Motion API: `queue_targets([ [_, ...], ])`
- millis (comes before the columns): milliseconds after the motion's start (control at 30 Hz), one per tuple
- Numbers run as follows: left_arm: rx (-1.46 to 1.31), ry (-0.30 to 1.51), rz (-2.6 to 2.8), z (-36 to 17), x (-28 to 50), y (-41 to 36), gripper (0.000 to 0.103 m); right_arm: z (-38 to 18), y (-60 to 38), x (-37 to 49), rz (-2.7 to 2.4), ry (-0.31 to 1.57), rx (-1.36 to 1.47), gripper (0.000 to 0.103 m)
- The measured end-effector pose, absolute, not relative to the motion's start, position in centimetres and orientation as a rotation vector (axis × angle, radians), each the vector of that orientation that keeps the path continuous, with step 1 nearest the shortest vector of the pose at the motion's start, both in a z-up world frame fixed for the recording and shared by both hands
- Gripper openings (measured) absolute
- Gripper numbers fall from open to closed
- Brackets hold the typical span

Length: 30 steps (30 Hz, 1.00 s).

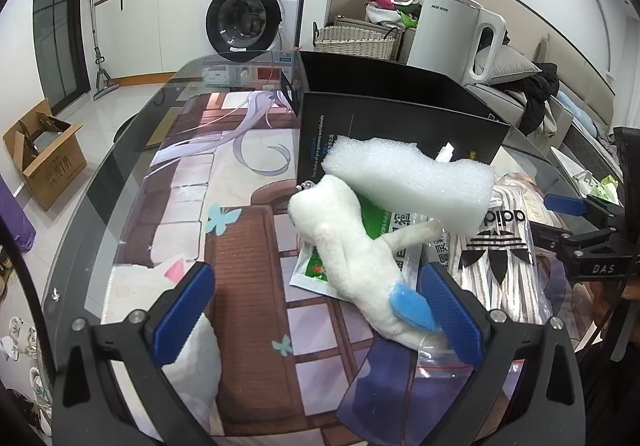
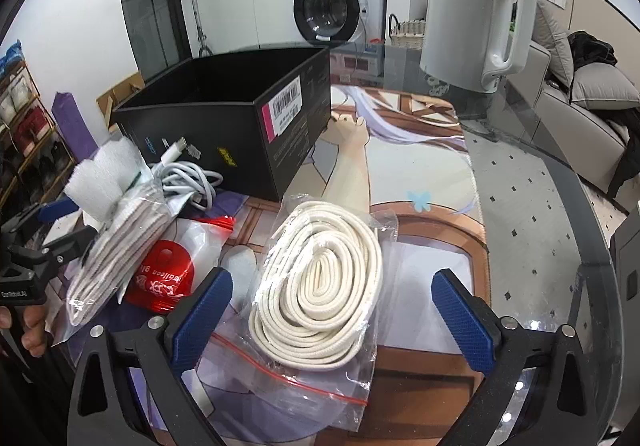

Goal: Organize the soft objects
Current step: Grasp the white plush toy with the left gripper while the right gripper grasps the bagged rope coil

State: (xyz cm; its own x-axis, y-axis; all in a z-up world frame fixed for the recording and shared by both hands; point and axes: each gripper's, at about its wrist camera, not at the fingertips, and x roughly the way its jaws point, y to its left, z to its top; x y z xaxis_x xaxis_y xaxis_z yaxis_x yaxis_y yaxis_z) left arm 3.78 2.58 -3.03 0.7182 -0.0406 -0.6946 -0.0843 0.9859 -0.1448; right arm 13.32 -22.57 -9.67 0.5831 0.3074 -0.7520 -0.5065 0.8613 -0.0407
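A white plush toy [image 1: 352,250] with a blue ear lies on the printed mat, its lower end between the fingers of my open left gripper [image 1: 320,310]. A white foam block [image 1: 412,182] rests above it, against an open black box [image 1: 400,114]. The box also shows in the right wrist view [image 2: 224,118]. My right gripper [image 2: 336,310] is open around a coil of cream rope [image 2: 320,282] in a clear zip bag. To its left lie a red-printed bag [image 2: 168,270], a bagged striped cloth [image 2: 116,242], a white cable [image 2: 188,174] and the foam block [image 2: 100,174].
A white electric kettle [image 1: 452,30] stands behind the box; it also shows at the back right [image 2: 472,18]. A green-printed packet [image 1: 384,230] and an adidas bag [image 1: 500,242] lie under the plush and foam. The glass table edge [image 1: 100,174] curves at left. A white plush piece [image 1: 196,358] lies by my left finger.
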Motion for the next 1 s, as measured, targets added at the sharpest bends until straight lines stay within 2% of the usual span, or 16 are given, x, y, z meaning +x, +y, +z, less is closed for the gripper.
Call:
queue_targets([
  [33,-0.172,0.777,0.024,-3.0,3.9,2.6,0.102,-9.8,-22.4,13.4,0.484,0.830,-0.273,0.088],
  [167,-0.167,0.784,0.024,-3.0,4.3,2.5,0.101,-9.8,-21.8,13.1,0.499,0.823,-0.303,0.081],
  [233,-0.157,0.792,0.020,-3.1,4.5,2.3,0.093,-9.8,-21.6,13.0,0.507,0.817,-0.312,0.078],
  [367,-0.140,0.794,0.001,-3.4,4.4,1.9,0.083,-9.7,-21.4,12.8,0.524,0.809,-0.316,0.069],
  [567,-0.121,0.781,-0.048,-3.2,3.8,1.1,0.058,-9.5,-21.3,12.4,0.540,0.798,-0.321,0.056],
  [633,-0.121,0.775,-0.065,-3.0,3.7,1.0,0.041,-9.5,-21.4,12.2,0.545,0.794,-0.320,0.052],
  [767,-0.128,0.770,-0.067,-2.9,3.4,1.0,0.037,-9.4,-21.6,11.8,0.551,0.780,-0.316,0.046],
  [1000,-0.146,0.746,-0.055,-2.5,2.8,1.6,0.033,-9.1,-21.8,11.2,0.560,0.755,-0.305,0.041],
])
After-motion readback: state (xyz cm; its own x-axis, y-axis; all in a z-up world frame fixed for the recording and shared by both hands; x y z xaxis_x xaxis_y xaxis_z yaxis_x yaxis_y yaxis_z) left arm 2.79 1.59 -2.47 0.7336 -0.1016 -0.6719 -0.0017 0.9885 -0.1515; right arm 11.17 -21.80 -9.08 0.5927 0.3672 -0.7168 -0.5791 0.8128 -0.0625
